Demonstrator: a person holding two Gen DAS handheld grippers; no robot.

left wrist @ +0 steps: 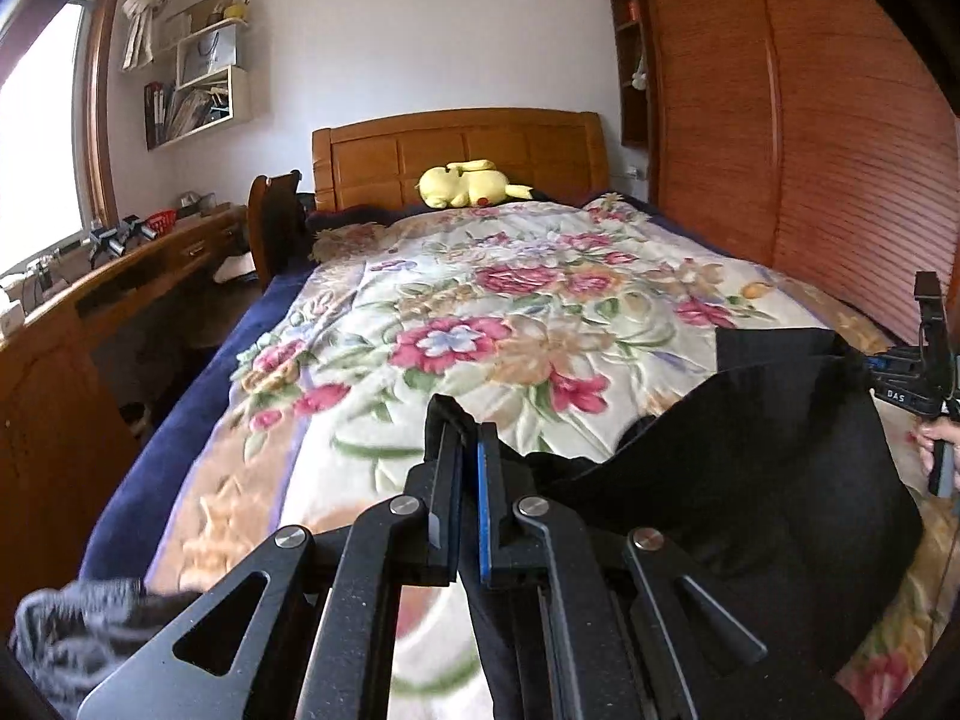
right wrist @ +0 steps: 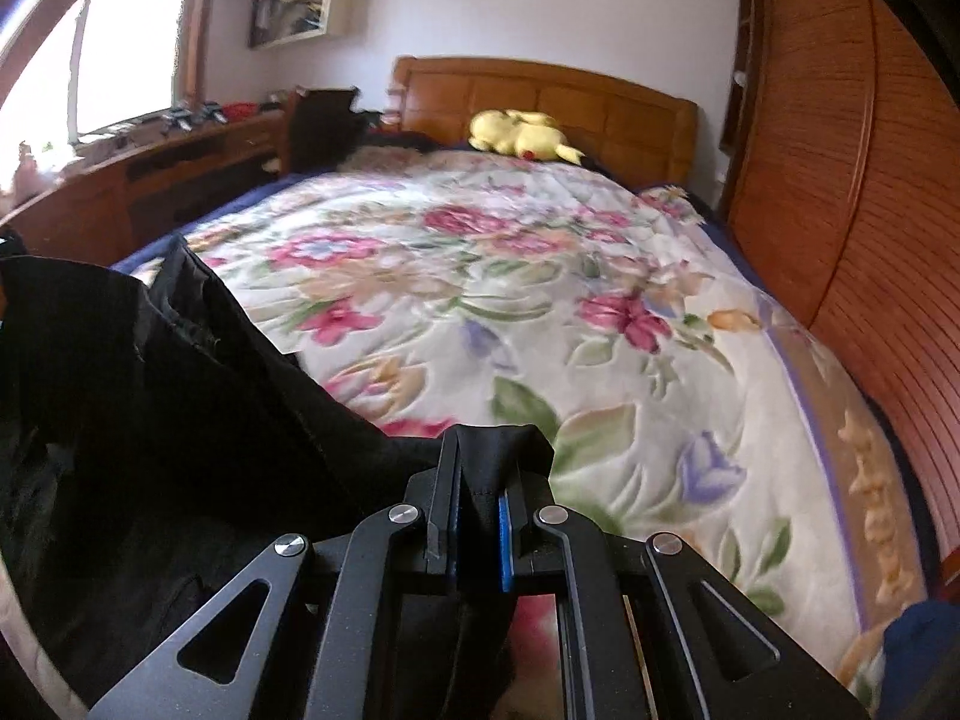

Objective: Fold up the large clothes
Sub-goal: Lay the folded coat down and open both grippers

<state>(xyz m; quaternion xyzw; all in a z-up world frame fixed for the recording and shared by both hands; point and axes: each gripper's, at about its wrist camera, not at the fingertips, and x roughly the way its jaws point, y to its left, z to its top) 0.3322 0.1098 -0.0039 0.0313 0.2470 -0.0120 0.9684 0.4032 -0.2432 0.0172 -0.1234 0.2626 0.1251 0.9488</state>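
A large black garment (left wrist: 750, 468) hangs between my two grippers above the near end of the bed's floral blanket (left wrist: 480, 312). My left gripper (left wrist: 462, 438) is shut on one edge of the garment, cloth pinched between its pads. My right gripper (right wrist: 480, 450) is shut on another edge of the black garment (right wrist: 150, 390), which drapes away to the left in the right wrist view. The right gripper (left wrist: 930, 360) and the hand holding it also show at the right edge of the left wrist view.
A yellow plush toy (left wrist: 465, 186) lies by the wooden headboard (left wrist: 456, 150). A wooden desk (left wrist: 120, 282) runs along the left and a wooden wardrobe (left wrist: 810, 150) along the right. A dark grey garment (left wrist: 66, 630) lies at the bed's near left corner.
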